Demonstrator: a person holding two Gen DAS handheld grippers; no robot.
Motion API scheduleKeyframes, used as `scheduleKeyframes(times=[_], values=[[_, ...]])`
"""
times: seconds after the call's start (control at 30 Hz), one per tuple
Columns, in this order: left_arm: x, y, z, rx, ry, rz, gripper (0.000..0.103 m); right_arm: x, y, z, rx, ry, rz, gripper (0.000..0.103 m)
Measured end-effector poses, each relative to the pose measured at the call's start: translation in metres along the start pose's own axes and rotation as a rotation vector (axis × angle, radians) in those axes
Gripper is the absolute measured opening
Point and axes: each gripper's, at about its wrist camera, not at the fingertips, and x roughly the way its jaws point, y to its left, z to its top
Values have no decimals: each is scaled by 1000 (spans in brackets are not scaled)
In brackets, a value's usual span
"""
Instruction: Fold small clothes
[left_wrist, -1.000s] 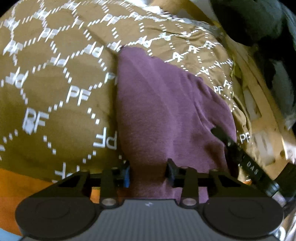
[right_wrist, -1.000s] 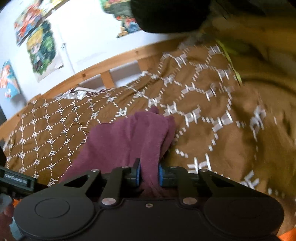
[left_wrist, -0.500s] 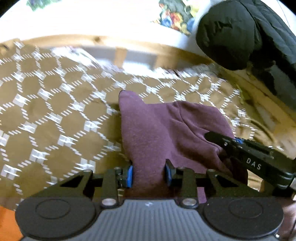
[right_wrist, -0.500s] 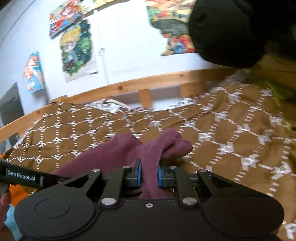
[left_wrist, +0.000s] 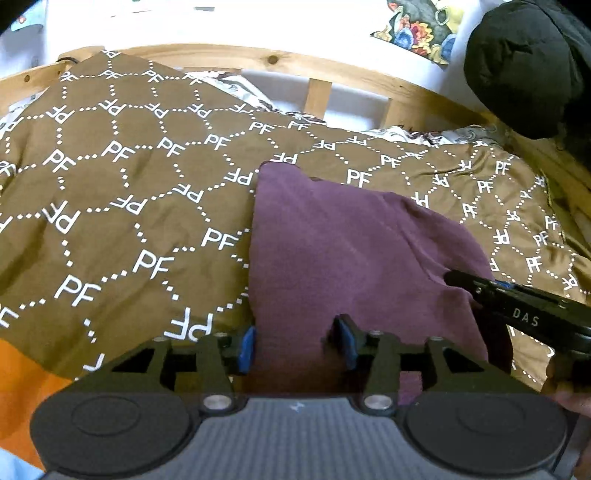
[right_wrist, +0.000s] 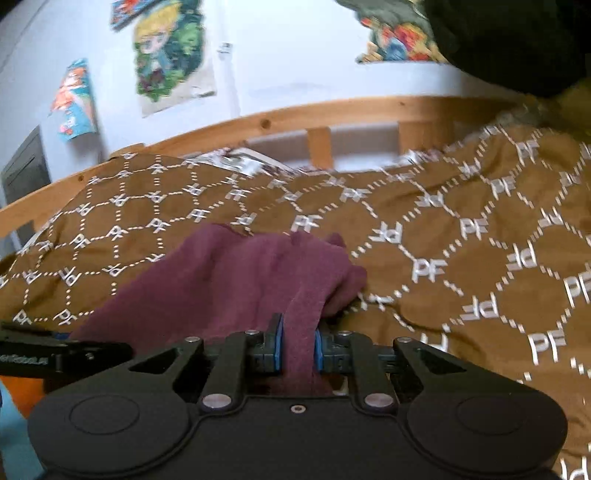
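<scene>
A small maroon garment (left_wrist: 351, 251) lies on a brown bedspread with white PF lettering (left_wrist: 129, 206). My left gripper (left_wrist: 297, 343) stands at the garment's near edge with its blue pads apart and the cloth between them. My right gripper (right_wrist: 297, 349) is shut on a bunched fold of the same garment (right_wrist: 236, 280) near its right side. The right gripper also shows at the right of the left wrist view (left_wrist: 517, 310), and the left gripper shows at the left edge of the right wrist view (right_wrist: 55, 354).
A wooden bed rail (left_wrist: 317, 70) runs along the far side under a white wall with posters (right_wrist: 166, 55). A black padded jacket (left_wrist: 528, 66) hangs at the upper right. An orange sheet (left_wrist: 22, 380) shows at the near left.
Both grippers have tilted up and pulled back a little, so the wall and the bed rail have come into view. The right gripper keeps its hold on the maroon fold.
</scene>
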Motion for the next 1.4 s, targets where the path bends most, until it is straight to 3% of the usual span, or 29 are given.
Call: scheduleKeyframes(times=[0.07,0.13,0.3,0.47,0.67,1.1,1.4], values=[[0,-1,-1,-1,3,21,63,2,-3,-3,-3,15,-3,24],[-2,0,-2,-4,1,44,81,3,-6,-3,-2,18,-10,30],[-12,4,-4,-62,9,94,98,-6,-6,-3,-10,-2,-30,50],[-24,4,-2,-113,43,134,102,-29,-3,1,-32,-45,-25,76],[-55,-10,-3,-39,3,157,102,-72,6,6,-52,-126,-36,102],[-132,-36,-23,73,-151,178,103,-182,19,-5,-49,-272,-74,102],[-164,-37,-58,75,-166,178,103,-231,28,-32,-40,-294,-72,102]])
